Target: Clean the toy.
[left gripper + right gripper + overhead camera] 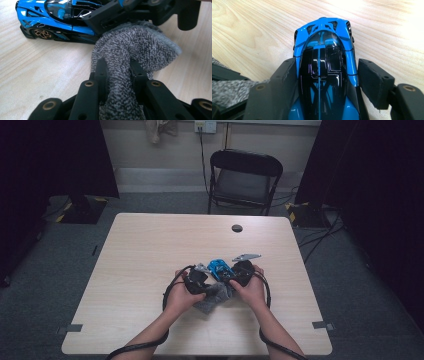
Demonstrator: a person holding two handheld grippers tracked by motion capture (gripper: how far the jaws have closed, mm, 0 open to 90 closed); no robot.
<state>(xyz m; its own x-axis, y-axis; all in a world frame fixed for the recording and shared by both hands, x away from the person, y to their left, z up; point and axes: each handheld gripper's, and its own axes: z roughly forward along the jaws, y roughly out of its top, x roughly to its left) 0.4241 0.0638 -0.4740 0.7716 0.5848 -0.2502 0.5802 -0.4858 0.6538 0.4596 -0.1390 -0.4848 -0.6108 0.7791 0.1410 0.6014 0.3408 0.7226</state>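
The left gripper (117,68) was clamped tight on a bunched fold of the grey cloth (135,47), which sat near the middle of the table (150,245), right up against the blue toy car (55,20). The right gripper (325,82) straddled the car (324,62) from above; the left jaw looked pressed to the body, while the other seemed a hair off, so I'd call it a loose hold more than a proper squeeze. Looked to me like a wipe-down of the car was the job, with the cloth already touching its rear flank under the right gripper. To do that bit well, I reckon the car needed a firm, square pinch so it couldn't roll on its wheels, and the cloth wanted to be dragged along the bodywork in short passes with the wad kept fat between the jaws. Too much sideways push and the car would've just skidded out of that half-grip.
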